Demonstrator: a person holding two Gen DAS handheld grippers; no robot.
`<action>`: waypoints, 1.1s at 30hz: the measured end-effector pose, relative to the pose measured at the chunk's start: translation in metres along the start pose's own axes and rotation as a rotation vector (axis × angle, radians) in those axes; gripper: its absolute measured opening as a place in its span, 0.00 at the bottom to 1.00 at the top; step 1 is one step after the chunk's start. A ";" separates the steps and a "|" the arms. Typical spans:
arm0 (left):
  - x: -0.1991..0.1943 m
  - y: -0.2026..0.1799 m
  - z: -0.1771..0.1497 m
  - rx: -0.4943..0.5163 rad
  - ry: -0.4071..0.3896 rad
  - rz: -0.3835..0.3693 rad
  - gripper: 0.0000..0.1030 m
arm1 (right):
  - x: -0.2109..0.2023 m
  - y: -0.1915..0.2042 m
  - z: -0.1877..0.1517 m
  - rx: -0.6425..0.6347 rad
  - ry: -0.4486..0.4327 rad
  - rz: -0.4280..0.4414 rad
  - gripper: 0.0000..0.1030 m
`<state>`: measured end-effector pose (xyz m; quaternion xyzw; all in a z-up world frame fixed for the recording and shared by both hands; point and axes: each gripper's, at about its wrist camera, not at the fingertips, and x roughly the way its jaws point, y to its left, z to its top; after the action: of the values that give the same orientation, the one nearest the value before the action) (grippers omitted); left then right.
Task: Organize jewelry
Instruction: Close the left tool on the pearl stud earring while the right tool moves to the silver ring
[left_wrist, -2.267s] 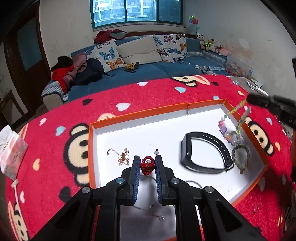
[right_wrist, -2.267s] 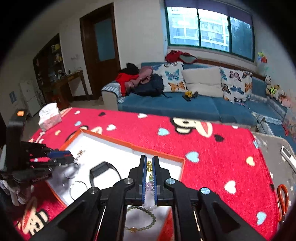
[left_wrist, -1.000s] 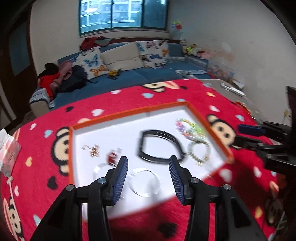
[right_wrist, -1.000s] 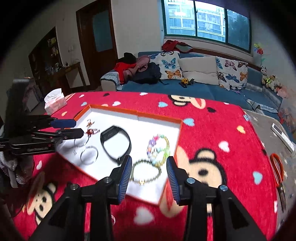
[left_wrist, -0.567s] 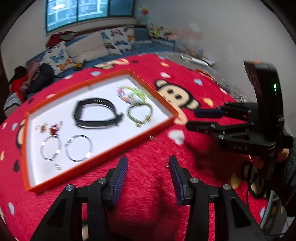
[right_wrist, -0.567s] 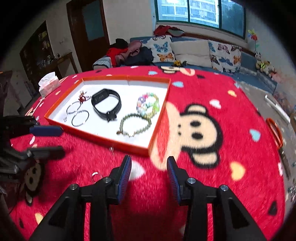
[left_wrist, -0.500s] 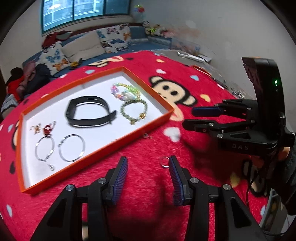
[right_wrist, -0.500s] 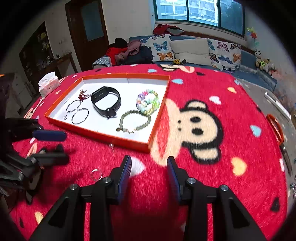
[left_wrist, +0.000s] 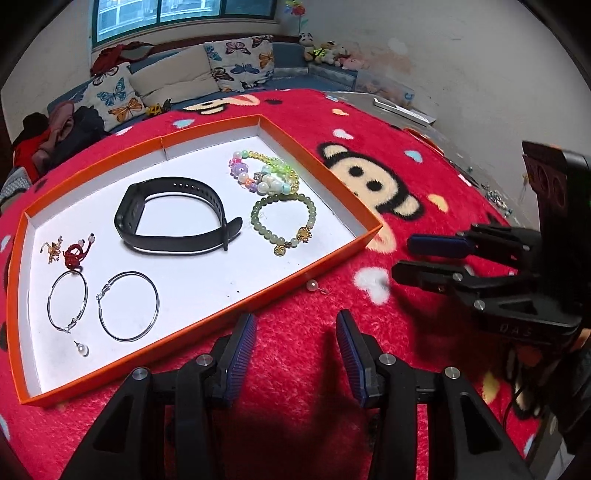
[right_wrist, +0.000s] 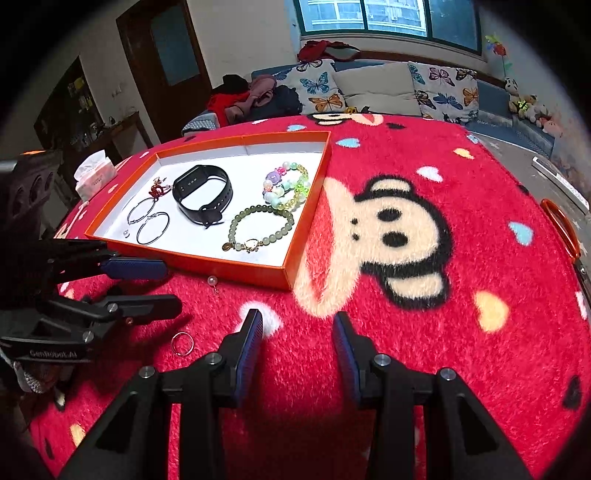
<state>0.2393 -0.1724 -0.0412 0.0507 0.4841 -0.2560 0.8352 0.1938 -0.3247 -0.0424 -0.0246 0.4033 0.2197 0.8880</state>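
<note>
An orange-rimmed tray (left_wrist: 328, 173) with a white floor holds a black wristband (left_wrist: 173, 218), a coloured bead bracelet (left_wrist: 264, 175), a green bead bracelet (left_wrist: 282, 225), two hoop earrings (left_wrist: 127, 310), a red charm (left_wrist: 75, 254) and a pearl stud (left_wrist: 82, 349). A loose pearl stud (left_wrist: 313, 285) lies on the red blanket beside the tray's near rim. A small ring (right_wrist: 182, 343) lies on the blanket too. My left gripper (left_wrist: 293, 343) is open and empty above the blanket. My right gripper (right_wrist: 297, 343) is open and empty; it also shows in the left wrist view (left_wrist: 424, 258).
The red monkey-print blanket (right_wrist: 406, 229) covers the table. A tissue pack (right_wrist: 94, 177) sits at its far left edge and orange scissors (right_wrist: 561, 227) at the right edge. A blue sofa (right_wrist: 369, 92) with cushions stands behind.
Both grippers let go of their jewelry into the tray, opened, and pulled back over the blanket in front of the tray. In the last half second they shifted only slightly.
</note>
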 end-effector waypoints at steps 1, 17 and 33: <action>0.001 0.001 0.001 0.000 -0.002 0.004 0.47 | 0.000 0.000 0.000 0.002 0.001 0.000 0.42; 0.024 -0.031 0.010 0.206 0.010 0.024 0.47 | -0.003 0.000 -0.004 0.006 -0.005 0.006 0.42; 0.034 -0.035 0.016 0.316 0.006 0.017 0.32 | -0.002 -0.003 -0.003 0.020 -0.003 0.006 0.42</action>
<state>0.2487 -0.2209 -0.0554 0.1862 0.4401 -0.3216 0.8175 0.1911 -0.3287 -0.0433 -0.0140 0.4041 0.2186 0.8881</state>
